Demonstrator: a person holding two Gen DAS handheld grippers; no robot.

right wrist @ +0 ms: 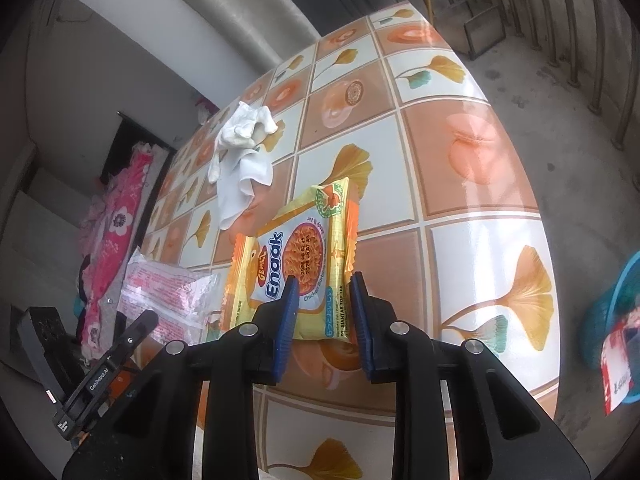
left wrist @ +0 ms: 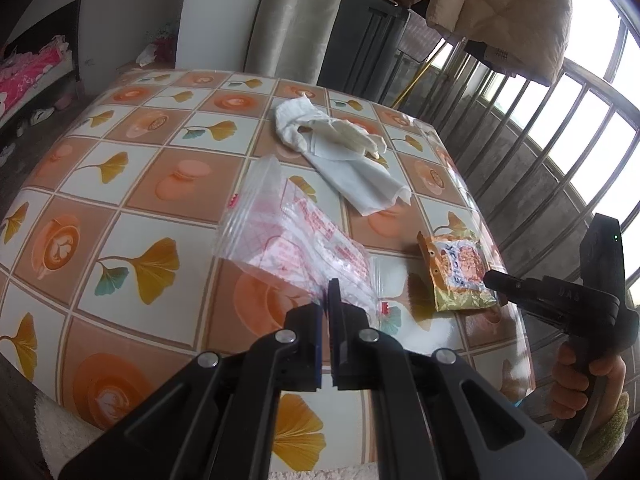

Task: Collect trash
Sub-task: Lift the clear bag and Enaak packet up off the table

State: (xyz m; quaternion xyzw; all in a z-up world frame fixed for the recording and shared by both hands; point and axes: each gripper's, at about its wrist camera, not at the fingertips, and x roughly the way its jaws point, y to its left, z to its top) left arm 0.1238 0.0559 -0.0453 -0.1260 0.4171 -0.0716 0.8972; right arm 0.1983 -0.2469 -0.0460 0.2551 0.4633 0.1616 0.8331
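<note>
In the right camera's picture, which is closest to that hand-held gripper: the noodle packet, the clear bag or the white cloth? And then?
1. Noodle packet, between its fingers.
2. Clear bag, left of it.
3. White cloth, farther back on the table.

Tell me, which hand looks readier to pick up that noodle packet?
Probably the right. The right gripper has the noodle packet between its blue pads, while the left gripper is shut on the plastic bag.

The blue basket (right wrist: 616,320) is cut off by the right edge, its contents too blurred to tell.
</note>
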